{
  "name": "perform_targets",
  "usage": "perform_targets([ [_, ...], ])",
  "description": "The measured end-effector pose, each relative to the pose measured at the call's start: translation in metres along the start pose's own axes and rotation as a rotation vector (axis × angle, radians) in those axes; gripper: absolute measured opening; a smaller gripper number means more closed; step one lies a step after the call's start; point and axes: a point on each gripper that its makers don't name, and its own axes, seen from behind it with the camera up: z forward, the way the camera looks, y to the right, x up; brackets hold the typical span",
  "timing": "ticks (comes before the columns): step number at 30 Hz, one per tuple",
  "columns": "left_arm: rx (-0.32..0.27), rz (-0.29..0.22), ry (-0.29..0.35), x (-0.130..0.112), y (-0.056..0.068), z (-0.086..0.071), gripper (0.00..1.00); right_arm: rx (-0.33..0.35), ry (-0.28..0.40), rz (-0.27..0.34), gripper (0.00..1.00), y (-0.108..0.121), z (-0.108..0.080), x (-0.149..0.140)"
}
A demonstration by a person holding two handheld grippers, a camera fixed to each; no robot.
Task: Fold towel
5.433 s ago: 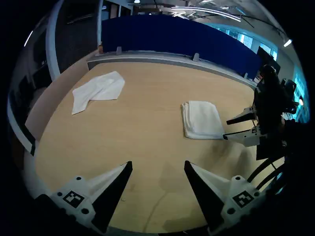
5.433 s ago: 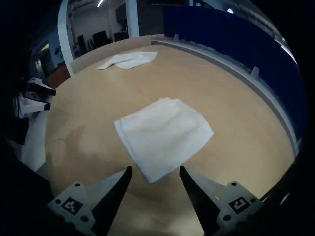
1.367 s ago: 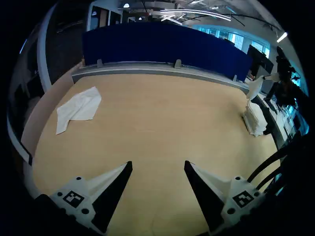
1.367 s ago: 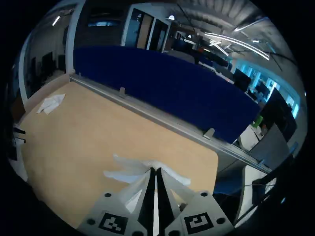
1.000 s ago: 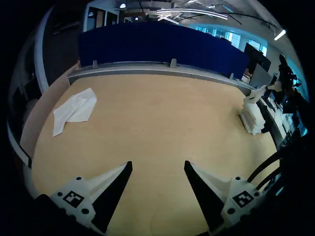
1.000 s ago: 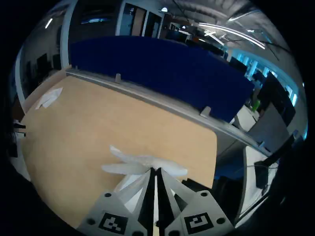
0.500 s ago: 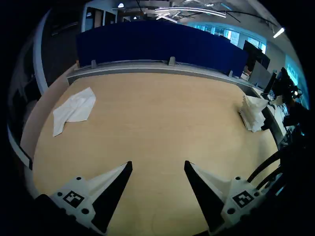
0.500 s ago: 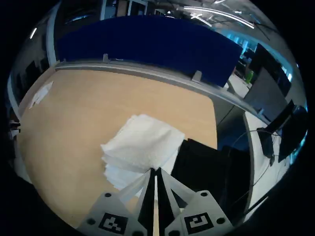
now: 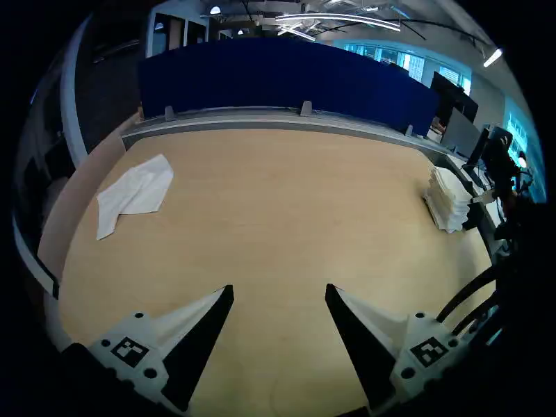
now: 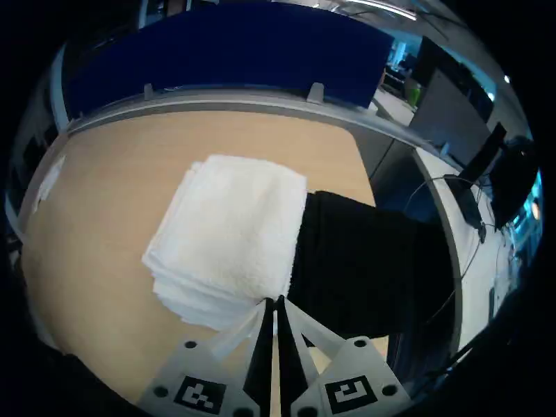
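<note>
A stack of folded towels point(image 9: 447, 200) is seen at the far right end of the worktop point(image 9: 278, 208), set close to its edge, presumably so that finished pieces are kept out of the folding area in the middle. In the right gripper view the top towel point(image 10: 240, 208) is laid squarely over the layers beneath it, with a black object point(image 10: 361, 264) just beside the pile, past the end of the worktop. The right claw point(image 10: 276, 302) is clenched, its two fingers brought together with hardly a slit between them, and their tips are placed at the near corner of the top towel. A thin fold of the cloth is judged to be pinched there, which would let the piece be lowered flat and lined up before it is let go. The left claw point(image 9: 278, 290) is released and spread wide, with nothing held and nothing touched, and is kept low above bare wood at the near side of the worktop. A loose towel point(image 9: 135, 193), crumpled and not yet folded, is left at the far left, well apart from both claws. It is judged that this one is to be dealt with once the stacked piece has been released.
</note>
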Motion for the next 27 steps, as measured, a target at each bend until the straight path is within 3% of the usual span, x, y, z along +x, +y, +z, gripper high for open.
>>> perform_targets([
  [9,0.006,0.011,-0.002,-0.003,0.001,-0.004,0.98,-0.035,-0.020,0.036,0.03,0.002,0.023,-0.017],
  [21,-0.002,0.018,0.000,0.002,0.005,-0.007,0.98,-0.049,0.034,0.030,0.12,0.003,0.016,-0.014],
  [25,-0.010,0.026,0.001,0.005,0.008,-0.007,0.98,-0.054,0.058,0.030,0.27,0.004,0.009,-0.012],
  [27,-0.013,0.030,0.002,0.006,0.009,-0.007,0.98,-0.061,0.068,0.029,0.43,0.005,0.005,-0.011],
])
